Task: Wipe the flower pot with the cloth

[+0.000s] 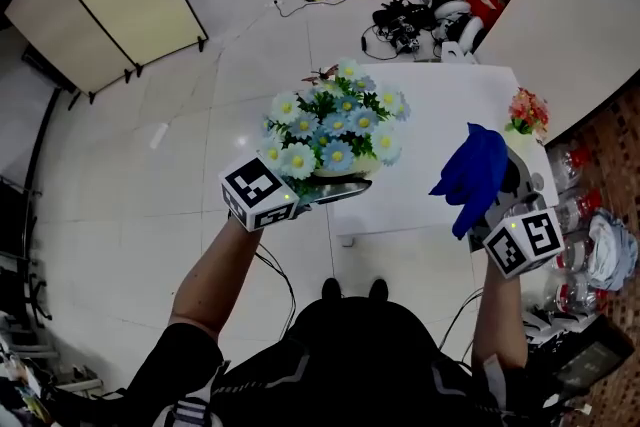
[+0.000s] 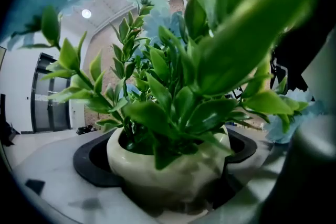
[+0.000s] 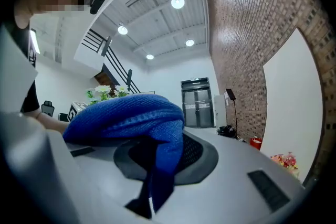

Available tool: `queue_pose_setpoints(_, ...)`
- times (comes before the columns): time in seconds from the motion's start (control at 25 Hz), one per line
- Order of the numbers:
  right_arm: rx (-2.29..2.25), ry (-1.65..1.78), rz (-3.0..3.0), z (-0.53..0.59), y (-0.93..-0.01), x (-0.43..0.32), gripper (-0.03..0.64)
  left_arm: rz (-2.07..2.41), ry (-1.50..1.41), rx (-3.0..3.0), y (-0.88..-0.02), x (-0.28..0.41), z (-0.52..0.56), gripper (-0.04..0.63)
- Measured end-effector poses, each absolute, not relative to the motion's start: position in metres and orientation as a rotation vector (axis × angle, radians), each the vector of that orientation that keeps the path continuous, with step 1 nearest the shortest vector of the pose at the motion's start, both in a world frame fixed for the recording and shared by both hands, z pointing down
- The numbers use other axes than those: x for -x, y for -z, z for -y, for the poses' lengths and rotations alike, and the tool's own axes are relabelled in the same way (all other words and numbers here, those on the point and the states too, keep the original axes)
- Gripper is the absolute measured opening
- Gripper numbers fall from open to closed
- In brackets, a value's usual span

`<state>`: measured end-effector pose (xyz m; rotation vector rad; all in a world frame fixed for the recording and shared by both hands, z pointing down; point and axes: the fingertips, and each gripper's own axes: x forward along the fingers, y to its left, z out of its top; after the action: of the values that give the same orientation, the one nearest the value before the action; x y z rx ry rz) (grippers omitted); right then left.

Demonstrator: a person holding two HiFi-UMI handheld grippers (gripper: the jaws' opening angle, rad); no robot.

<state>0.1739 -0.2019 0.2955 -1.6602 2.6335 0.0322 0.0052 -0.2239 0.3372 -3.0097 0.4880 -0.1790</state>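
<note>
Head view first: the left gripper (image 1: pixel 335 187) is clamped on the cream flower pot (image 1: pixel 345 173), which has a big bunch of blue and white daisies (image 1: pixel 335 130) spilling over the top. It's held out over the near left part of the white table (image 1: pixel 440 95), and I can't tell from here whether the pot is clear of the surface. The right gripper (image 1: pixel 490 195) is off to the side with the blue cloth (image 1: pixel 472 170) bunched up and sticking out of it. The cloth and the pot are well apart, nothing touching. There's also a small pink bouquet (image 1: pixel 528 111) at the table's far right edge, not involved. Left gripper view: the pot sits right between the jaws, with the dark pads snug against its rounded sides, so that's a firm hold. Green leaves (image 2: pixel 210 60) fill most of the frame above it. Right gripper view: the jaws are pinched on the cloth. Most of it is humped over the top and a tail hangs down in front. My read is that both pickups are done and the actual wiping hasn't started. The next move is to swing the cloth across to the pot's bare wall below the foliage. The left grip needs to stay steady so the round pot doesn't twist, and the loose tail should go on first.
</note>
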Motion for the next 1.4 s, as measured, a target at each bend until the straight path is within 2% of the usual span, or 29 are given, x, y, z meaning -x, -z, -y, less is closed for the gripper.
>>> queue_pose_setpoints(0.36, 1.688, -0.002, -2.708, 0.203, -0.327, -0.168, 0.049, -0.432, 0.276, 2.983, -0.424, -0.013, 0.232, 0.569)
queue_pose_setpoints(0.96, 1.697, 0.096, -2.753, 0.225, -0.481, -0.172, 0.049, -0.259, 0.371, 3.036, -0.634, -0.032, 0.23, 0.569)
queue_pose_setpoints(1.4, 1.693, 0.168, -2.797, 0.223, -0.549, -0.177, 0.049, -0.247, 0.4, 3.036, -0.694, -0.04, 0.232, 0.569)
